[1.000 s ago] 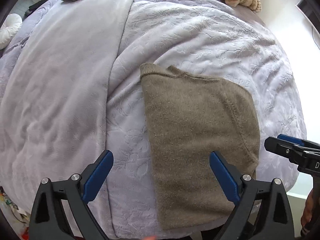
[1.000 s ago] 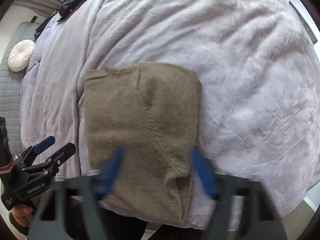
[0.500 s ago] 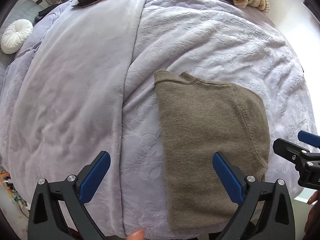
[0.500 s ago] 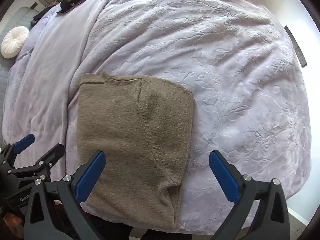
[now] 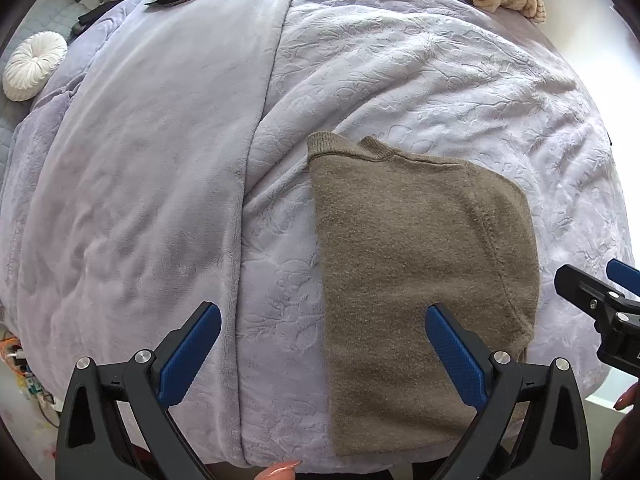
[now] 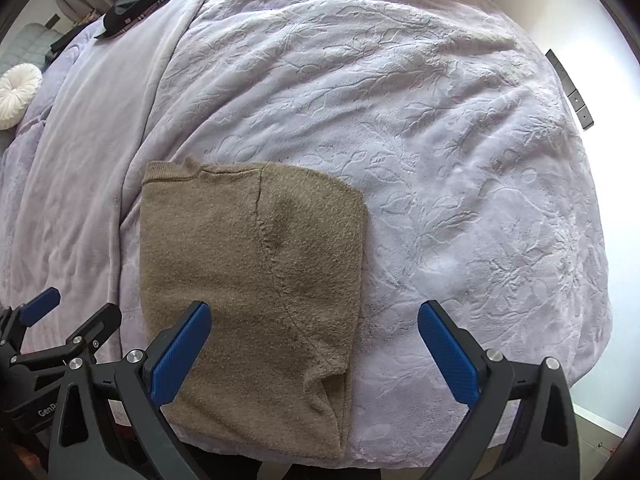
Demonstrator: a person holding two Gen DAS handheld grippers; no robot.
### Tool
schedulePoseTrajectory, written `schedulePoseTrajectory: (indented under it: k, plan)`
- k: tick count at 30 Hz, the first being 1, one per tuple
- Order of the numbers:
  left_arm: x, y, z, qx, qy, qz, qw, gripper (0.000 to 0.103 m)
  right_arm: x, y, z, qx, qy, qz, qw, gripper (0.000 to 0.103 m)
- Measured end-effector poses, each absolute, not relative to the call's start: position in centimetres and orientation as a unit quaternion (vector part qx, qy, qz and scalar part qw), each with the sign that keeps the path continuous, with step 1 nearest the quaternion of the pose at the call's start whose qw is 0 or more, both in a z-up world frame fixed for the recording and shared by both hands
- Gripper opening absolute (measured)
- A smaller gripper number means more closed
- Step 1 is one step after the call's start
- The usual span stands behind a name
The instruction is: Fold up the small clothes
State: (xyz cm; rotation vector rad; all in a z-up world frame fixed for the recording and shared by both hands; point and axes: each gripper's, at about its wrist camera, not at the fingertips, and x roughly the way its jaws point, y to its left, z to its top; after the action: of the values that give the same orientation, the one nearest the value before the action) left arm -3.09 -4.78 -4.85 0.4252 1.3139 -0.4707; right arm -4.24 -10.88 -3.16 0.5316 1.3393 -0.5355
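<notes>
At the bed's (image 5: 360, 80) near edge lies my folded sweater (image 5: 420, 260). Left gripper (image 5: 322, 354) and right gripper (image 6: 314, 354) hover over it, both spread wide, empty.

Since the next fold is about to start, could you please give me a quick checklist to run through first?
1. Left gripper open, holding nothing: ok.
2. Right gripper open, holding nothing: ok.
3. Sweater lies flat on the blanket, folded lengthwise: ok.
4. Nothing lying on the sweater: ok.
5. Near hem on the bed: not ok, it hangs over the edge.
6. Layers aligned underneath: cannot tell, hidden.
</notes>
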Motion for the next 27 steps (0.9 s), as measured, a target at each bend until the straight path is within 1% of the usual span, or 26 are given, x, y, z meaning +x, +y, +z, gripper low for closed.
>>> schedulePoseTrajectory:
  k: [11,27]
  plan:
    - [-2.98,-4.42,-4.84,0.173,0.614,-0.213,0.74,0.102,-4.24,-10.33,-3.04,0.232,0.607,-0.244,0.72,0.103]
    - [-3.22,-4.13,-4.94,0.177,0.612,-0.211,0.741,0.102,-4.31,-9.99,-2.84,0.229,0.606,-0.246,0.721,0.103]
